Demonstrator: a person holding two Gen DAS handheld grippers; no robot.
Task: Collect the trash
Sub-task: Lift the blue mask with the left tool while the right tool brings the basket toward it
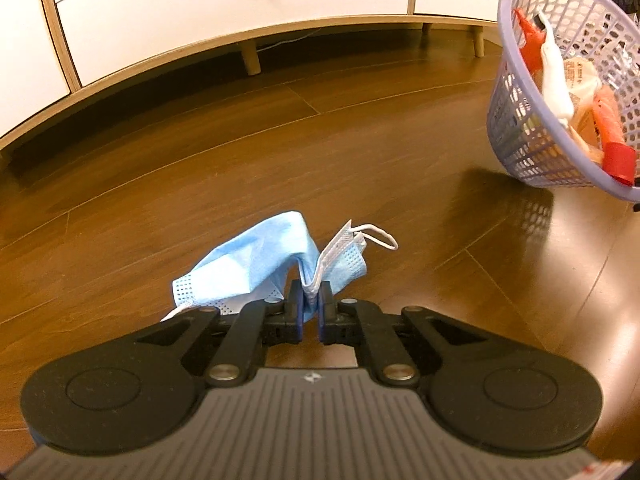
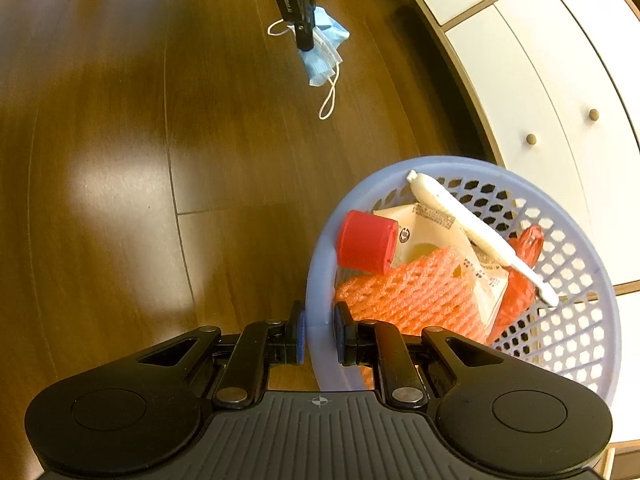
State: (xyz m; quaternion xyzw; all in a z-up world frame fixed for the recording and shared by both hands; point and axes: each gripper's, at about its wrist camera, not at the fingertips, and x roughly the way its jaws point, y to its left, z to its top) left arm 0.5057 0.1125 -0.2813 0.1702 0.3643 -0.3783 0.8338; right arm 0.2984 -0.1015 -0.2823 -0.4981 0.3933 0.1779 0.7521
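Left claw [image 1: 309, 300] clamped on blue mask [image 1: 256, 264] above floor [image 1: 200, 140]; right claw [image 2: 319, 330] gripped rim of trash-filled basket [image 2: 592, 360].

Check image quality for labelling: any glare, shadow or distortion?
Left wrist view: the cabinet edge bows from fisheye, and the basket casts a shadow on the floor. Right wrist view: pale glare patches on the floor; the mask stays readable.

Warm dim light, glare on floor [image 2: 100, 184], strong fisheye bending, sharp focus
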